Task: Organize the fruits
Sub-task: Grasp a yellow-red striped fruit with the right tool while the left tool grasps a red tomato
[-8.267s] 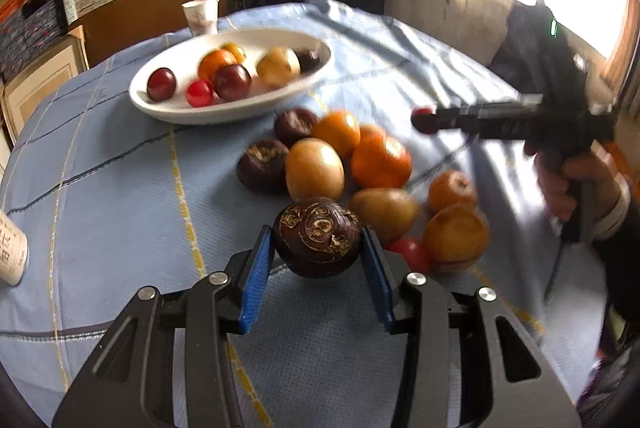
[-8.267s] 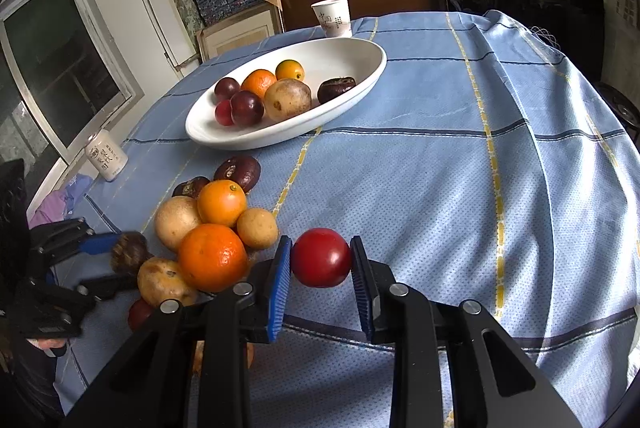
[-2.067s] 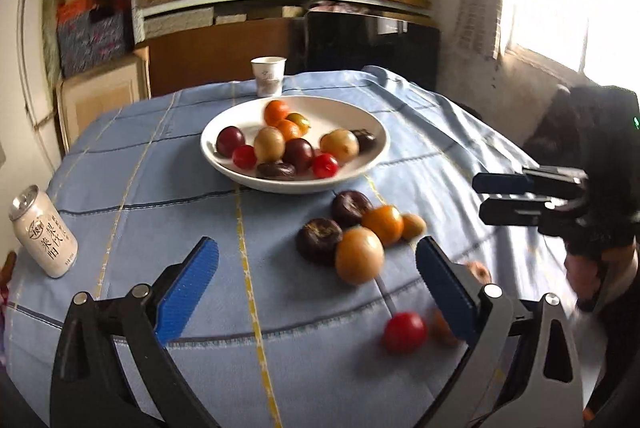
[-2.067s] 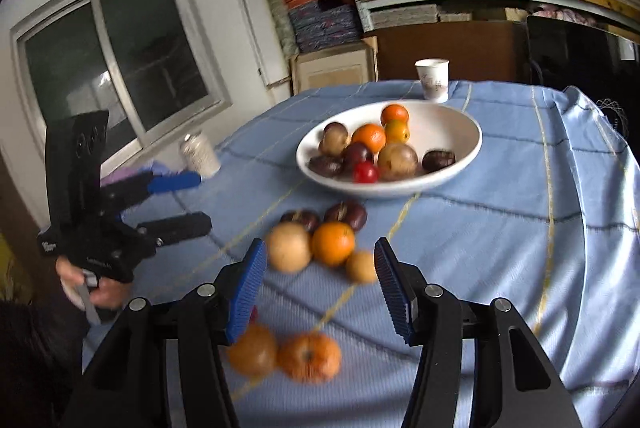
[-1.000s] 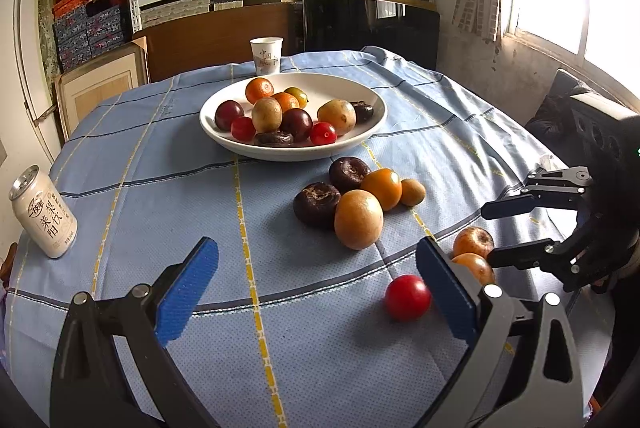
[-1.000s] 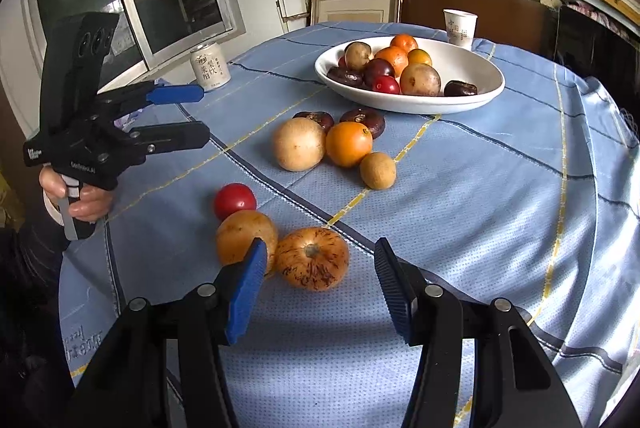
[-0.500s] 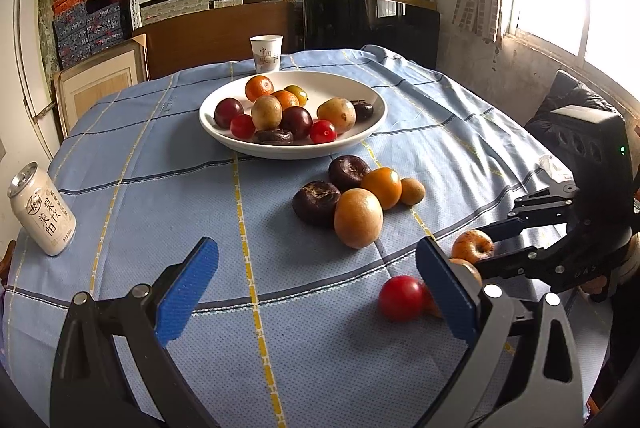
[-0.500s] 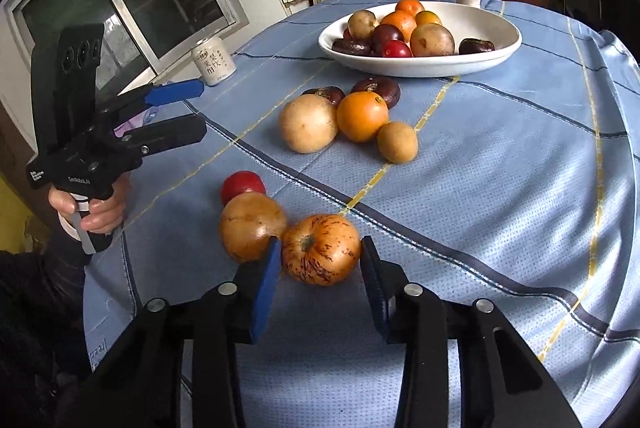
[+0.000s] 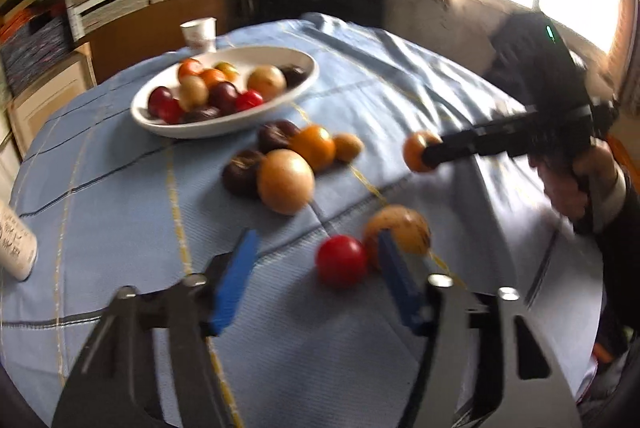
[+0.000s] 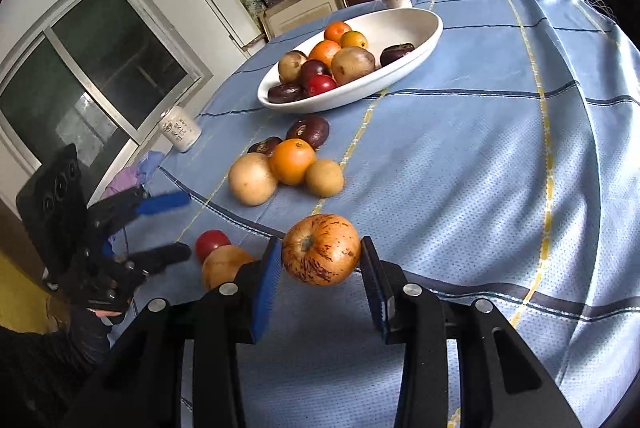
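Blue pads of the right gripper (image 10: pixel 320 274) pinch a speckled orange-red fruit (image 10: pixel 321 249), held clear of the blue tablecloth (image 10: pixel 480 148).
The left gripper (image 9: pixel 316 278) has just been closing; the small red fruit (image 9: pixel 341 260) sits between its blue pads, nearer the right one, with no pad clearly pressing it. A tan fruit (image 9: pixel 402 228) lies just behind. The white bowl (image 10: pixel 400 28) of fruit stands farther back, five loose fruits between.

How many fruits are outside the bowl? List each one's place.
8. By the bowl: two dark fruits, an orange, two tan fruits. Red fruit between the left gripper's jaws, just narrowed, not gripping; brown fruit beside it. Speckled fruit gripped by the right gripper's just-closed jaws.
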A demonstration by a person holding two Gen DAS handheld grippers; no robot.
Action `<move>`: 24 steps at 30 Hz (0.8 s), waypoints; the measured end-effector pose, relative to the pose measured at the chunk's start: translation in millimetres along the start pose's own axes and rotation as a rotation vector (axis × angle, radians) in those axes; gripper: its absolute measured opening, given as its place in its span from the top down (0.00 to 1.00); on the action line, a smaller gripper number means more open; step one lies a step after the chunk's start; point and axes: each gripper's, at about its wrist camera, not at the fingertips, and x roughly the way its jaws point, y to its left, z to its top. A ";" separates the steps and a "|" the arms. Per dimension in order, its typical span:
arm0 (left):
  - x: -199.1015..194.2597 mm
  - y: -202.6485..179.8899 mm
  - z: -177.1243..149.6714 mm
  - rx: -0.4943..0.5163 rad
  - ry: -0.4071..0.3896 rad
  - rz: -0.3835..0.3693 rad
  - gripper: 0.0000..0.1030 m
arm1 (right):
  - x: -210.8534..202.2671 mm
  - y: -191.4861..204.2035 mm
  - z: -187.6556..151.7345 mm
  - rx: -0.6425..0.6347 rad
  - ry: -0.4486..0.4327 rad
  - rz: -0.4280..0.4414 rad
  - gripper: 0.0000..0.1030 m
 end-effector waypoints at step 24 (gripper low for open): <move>18.4 -2.5 -4.4 -0.006 0.085 -0.100 0.70 | 1.6 -1.9 1.9 -0.005 0.001 -0.033 0.61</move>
